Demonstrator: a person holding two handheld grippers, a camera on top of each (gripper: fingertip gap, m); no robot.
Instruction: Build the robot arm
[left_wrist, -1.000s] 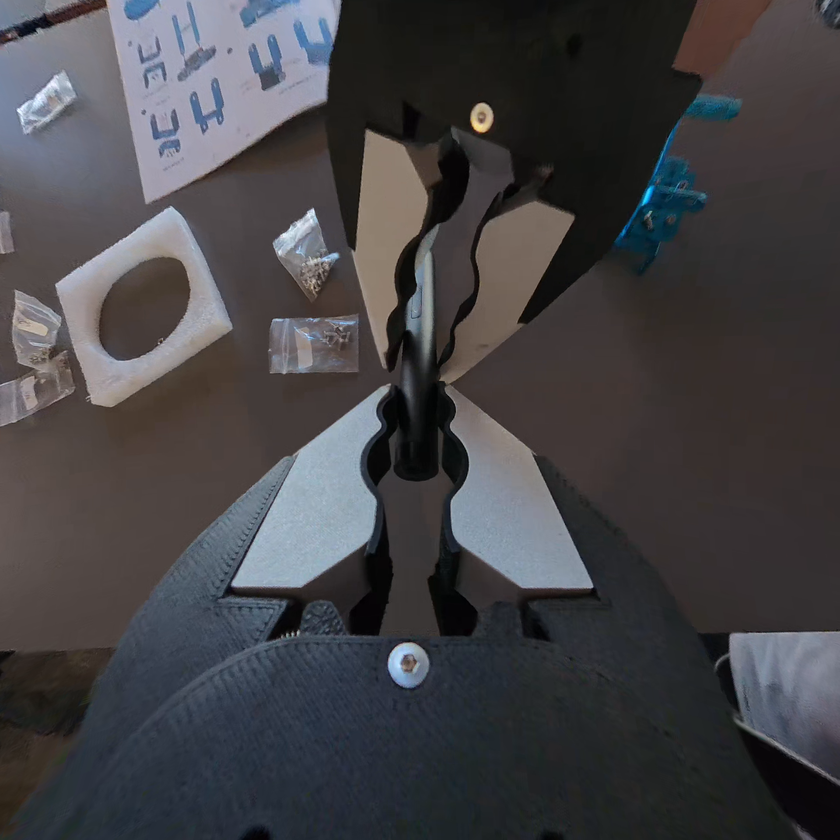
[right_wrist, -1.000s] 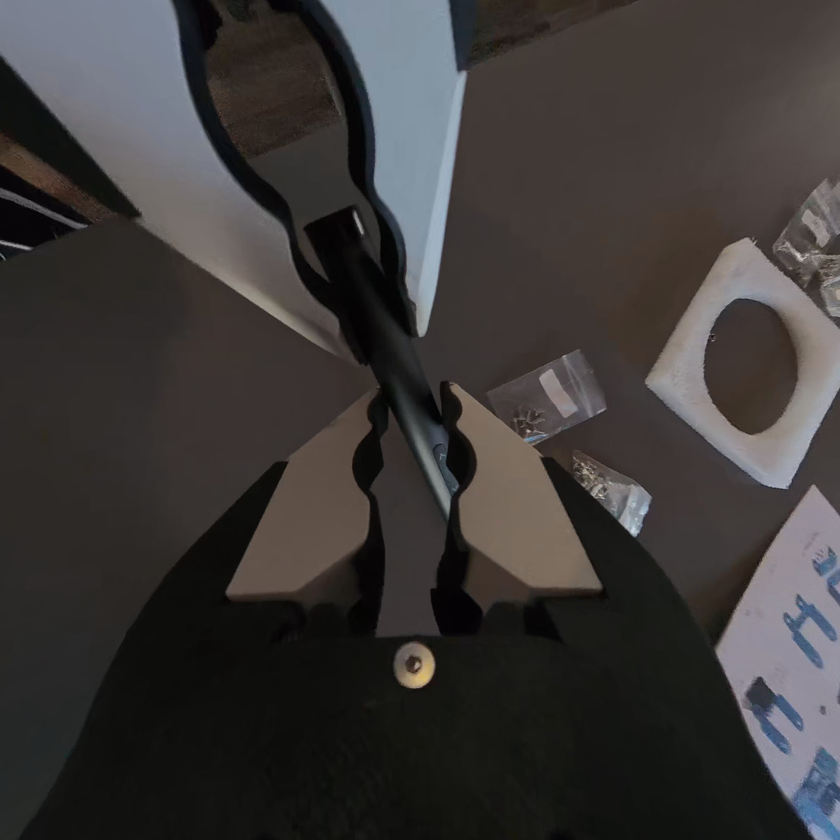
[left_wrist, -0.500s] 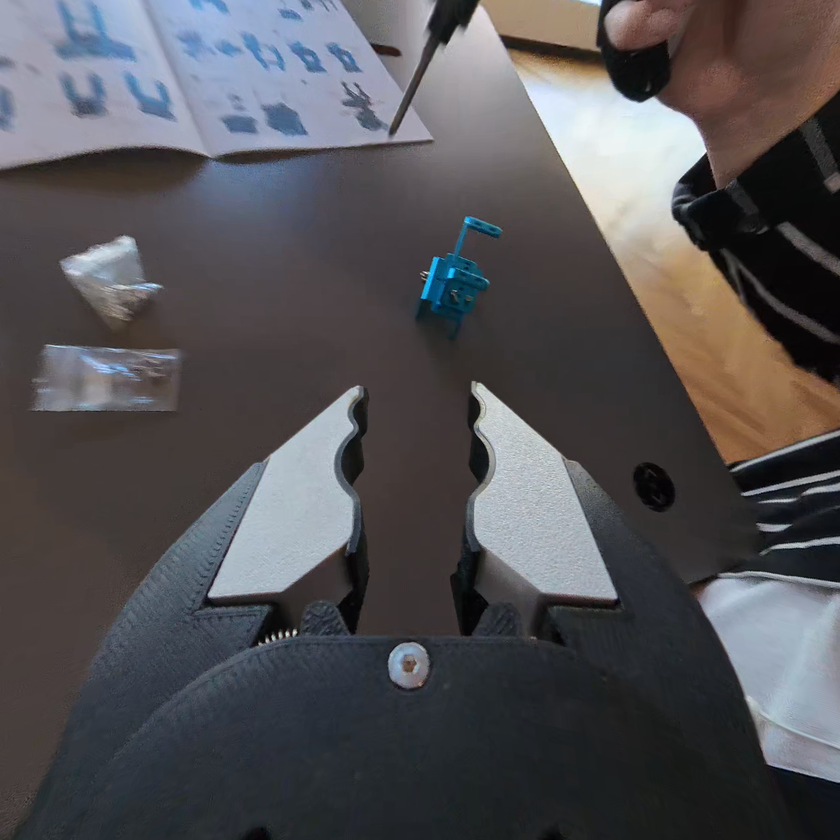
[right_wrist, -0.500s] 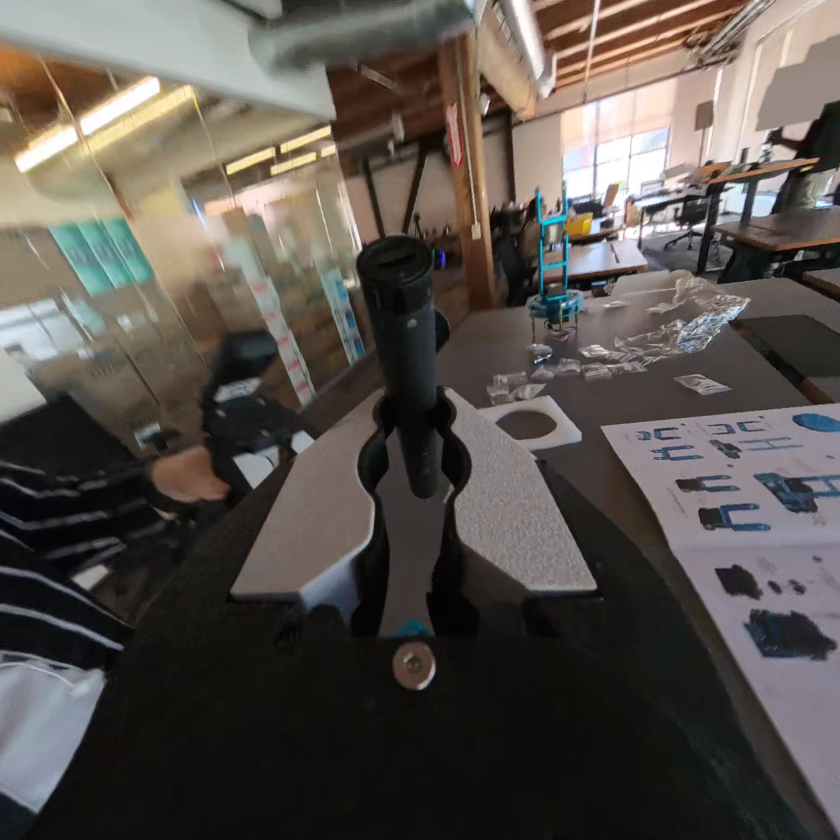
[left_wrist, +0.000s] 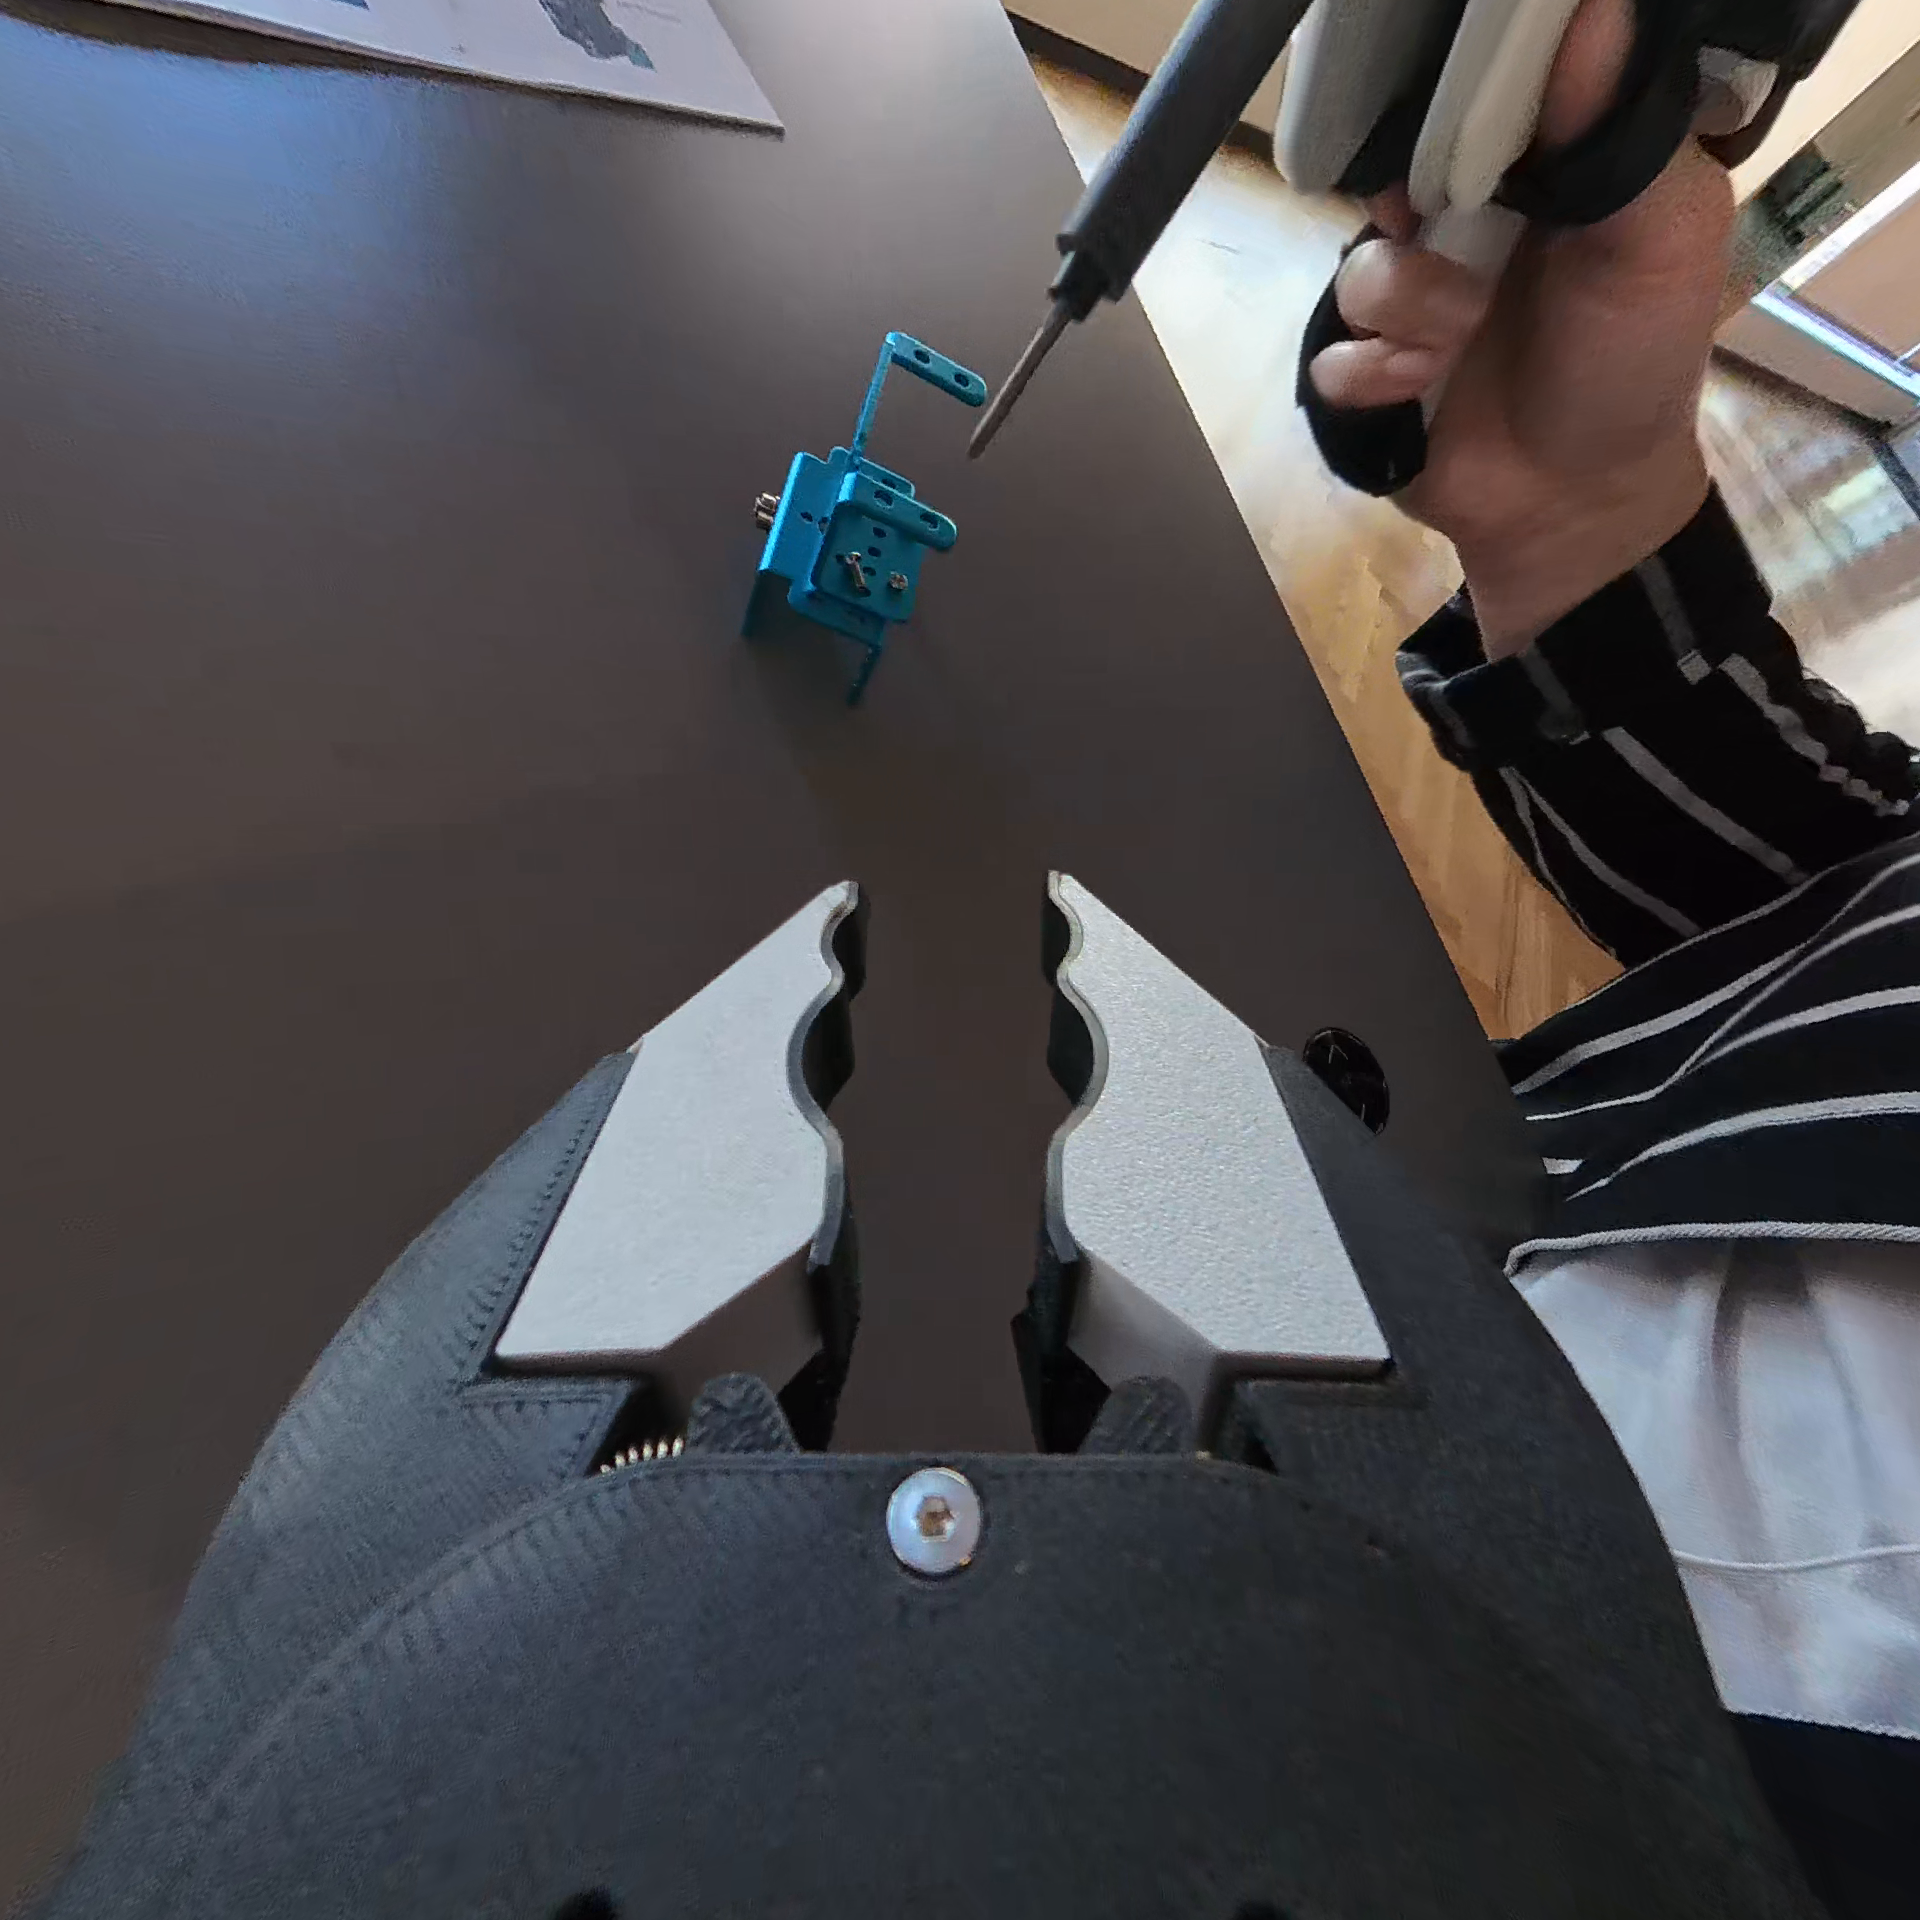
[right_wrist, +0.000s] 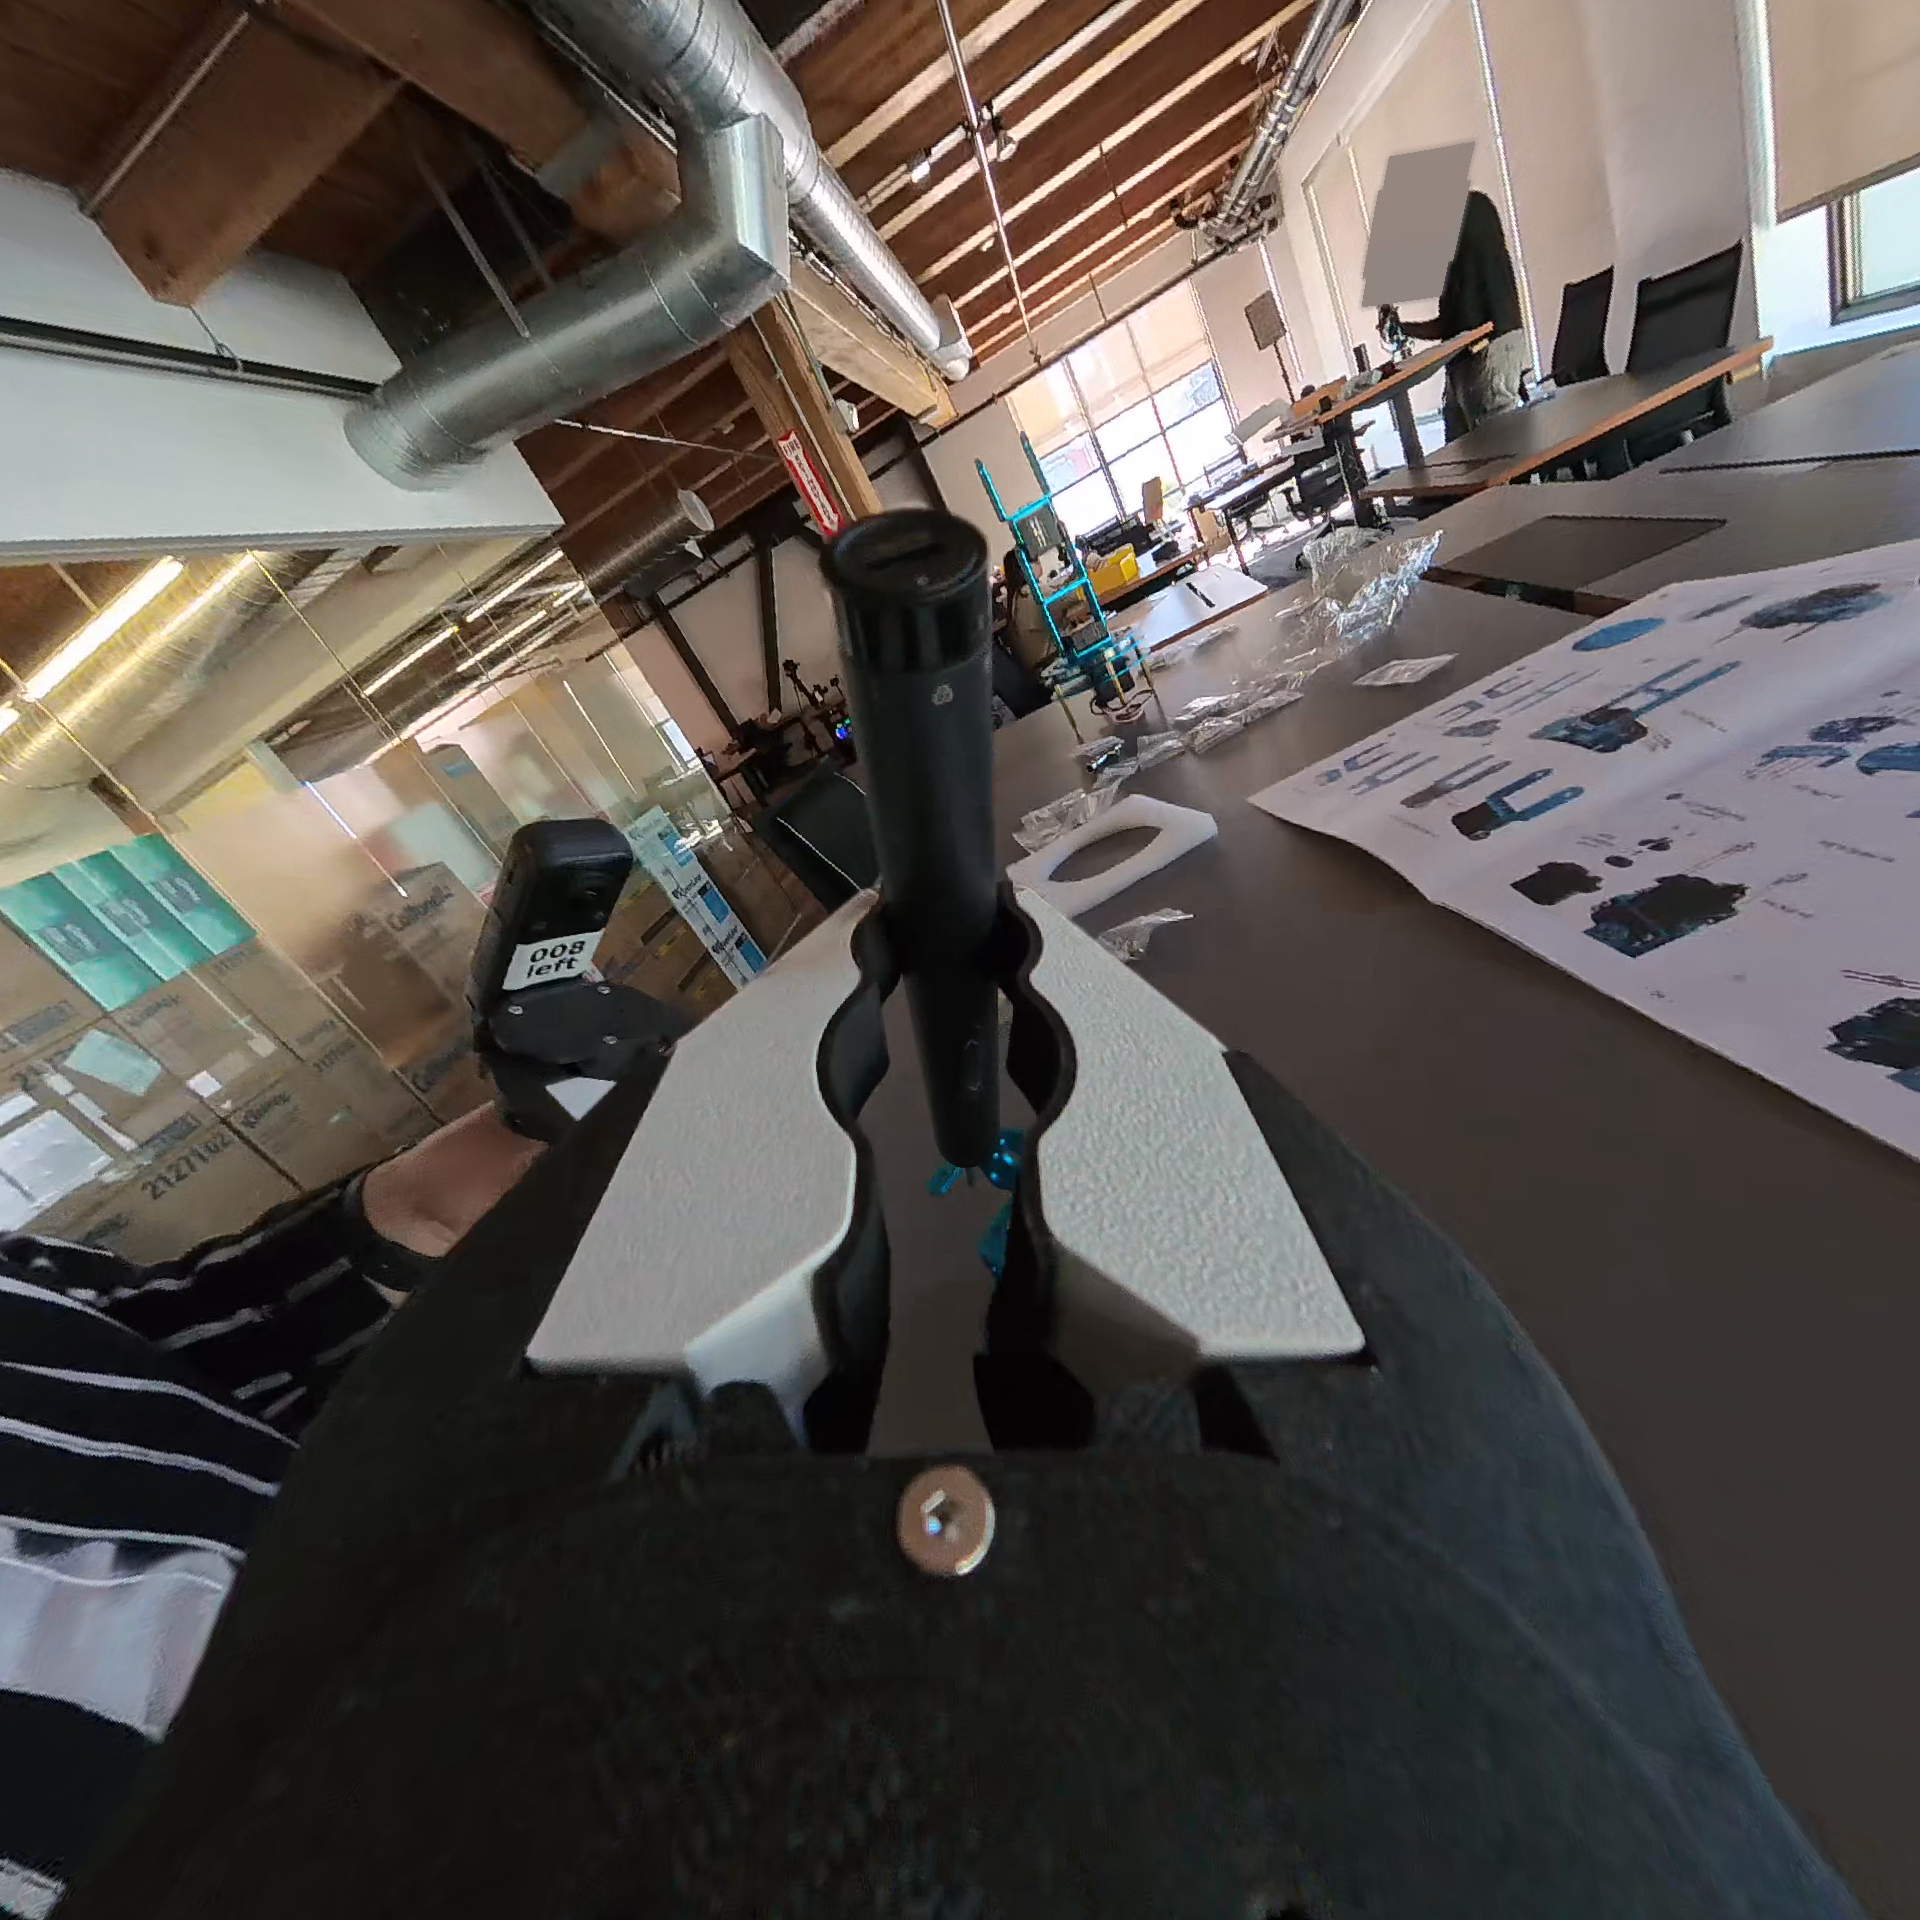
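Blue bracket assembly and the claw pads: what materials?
Blue bracket assembly: likely anodised aluminium, judging by its thin bent sheet, even metallic blue sheen, punched holes and silver screws. Left claw pads: pale grey with a fine grainy matte face, probably plastic or coated; the black body shows printed layer lines.

Blue bracket (left_wrist: 847, 525); black screwdriver (right_wrist: 920, 821); striped sleeve (left_wrist: 1662, 748) (black, seemingly white-lined).

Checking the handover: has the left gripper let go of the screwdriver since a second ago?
Yes. The left gripper is open and empty over the table; the screwdriver sits in the right gripper.
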